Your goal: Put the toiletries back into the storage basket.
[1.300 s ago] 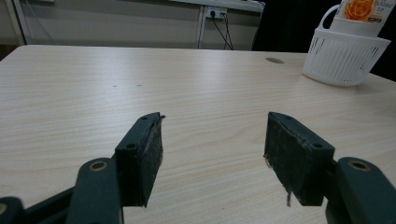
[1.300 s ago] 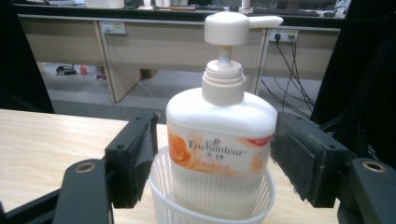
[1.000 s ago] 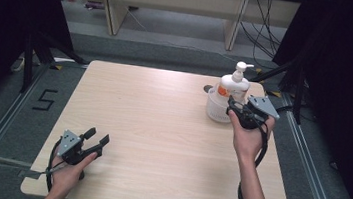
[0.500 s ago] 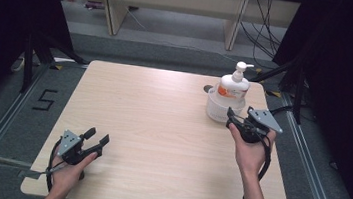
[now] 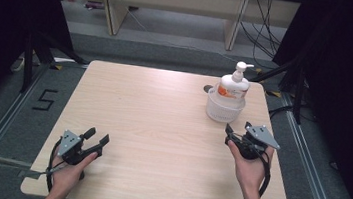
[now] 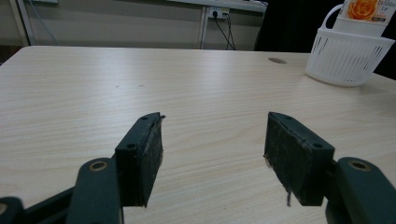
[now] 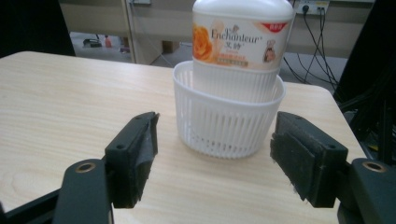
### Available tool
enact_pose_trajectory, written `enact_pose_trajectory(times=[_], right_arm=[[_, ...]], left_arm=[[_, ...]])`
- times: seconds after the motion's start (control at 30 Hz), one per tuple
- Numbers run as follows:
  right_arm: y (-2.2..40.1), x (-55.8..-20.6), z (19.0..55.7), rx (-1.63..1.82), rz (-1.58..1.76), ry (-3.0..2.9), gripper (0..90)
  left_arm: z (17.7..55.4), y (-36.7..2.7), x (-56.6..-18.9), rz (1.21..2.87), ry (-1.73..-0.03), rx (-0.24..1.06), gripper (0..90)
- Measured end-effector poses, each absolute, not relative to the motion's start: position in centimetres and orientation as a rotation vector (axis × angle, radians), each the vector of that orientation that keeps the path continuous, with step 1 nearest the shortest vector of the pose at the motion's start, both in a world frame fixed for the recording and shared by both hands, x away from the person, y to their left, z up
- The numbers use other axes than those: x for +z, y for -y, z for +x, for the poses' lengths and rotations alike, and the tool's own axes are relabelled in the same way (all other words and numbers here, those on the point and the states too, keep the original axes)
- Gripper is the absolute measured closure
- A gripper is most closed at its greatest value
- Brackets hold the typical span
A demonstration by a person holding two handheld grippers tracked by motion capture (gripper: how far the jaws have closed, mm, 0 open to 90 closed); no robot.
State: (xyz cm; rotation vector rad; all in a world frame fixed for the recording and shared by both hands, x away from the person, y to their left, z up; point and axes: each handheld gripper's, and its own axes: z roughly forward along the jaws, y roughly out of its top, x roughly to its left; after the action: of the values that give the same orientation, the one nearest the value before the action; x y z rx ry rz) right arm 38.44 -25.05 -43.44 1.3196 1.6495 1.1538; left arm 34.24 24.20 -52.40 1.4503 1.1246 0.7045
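Near the counter's (image 5: 161, 128) far right corner, a pump bottle (image 5: 233, 86) stands upright inside a white basket (image 5: 223, 109). Just short of the basket, the right gripper (image 7: 215, 154) faces it, fingers spread, empty. Well away, the left gripper (image 6: 215, 154) gapes too.

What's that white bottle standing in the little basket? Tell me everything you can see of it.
The bottle is a white plastic pump bottle, seemingly lotion or soap, with a white pump head on top. Its label carries an orange rose and the word "Enchanteur". It stands upright inside a round white slatted basket, which hides its lower part, near the far right corner of the wooden table. The right gripper faces it with jaws open, apart from it; nothing else touches the bottle.
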Motion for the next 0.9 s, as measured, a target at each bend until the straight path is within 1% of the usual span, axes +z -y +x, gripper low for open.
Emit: enact_pose_trajectory(times=[0.37,0.47,0.5,0.57,0.8,0.9], right_arm=[[26.5,-45.8,36.4,1.119,1.320,-1.692,32.6],[26.5,-46.3,35.7,1.115,1.370,-1.689,32.8],[26.8,-46.8,35.6,1.125,1.318,-1.686,32.9],[26.6,-47.3,35.2,1.134,1.369,-1.679,32.9],[27.0,-49.1,34.2,1.111,1.356,-1.709,33.3],[26.7,-49.7,33.8,1.113,1.406,-1.711,33.2]], left_arm=[[34.2,-24.2,-52.4,1.448,-1.125,0.706,36.2],[34.2,-24.2,-52.4,1.450,-1.126,0.706,36.2],[34.2,-24.2,-52.4,1.450,-1.125,0.707,36.2],[34.2,-24.2,-52.4,1.451,-1.121,0.708,36.2],[34.4,-24.1,-52.5,1.445,-1.111,0.711,36.3],[34.3,-24.1,-52.5,1.441,-1.110,0.713,36.3]])
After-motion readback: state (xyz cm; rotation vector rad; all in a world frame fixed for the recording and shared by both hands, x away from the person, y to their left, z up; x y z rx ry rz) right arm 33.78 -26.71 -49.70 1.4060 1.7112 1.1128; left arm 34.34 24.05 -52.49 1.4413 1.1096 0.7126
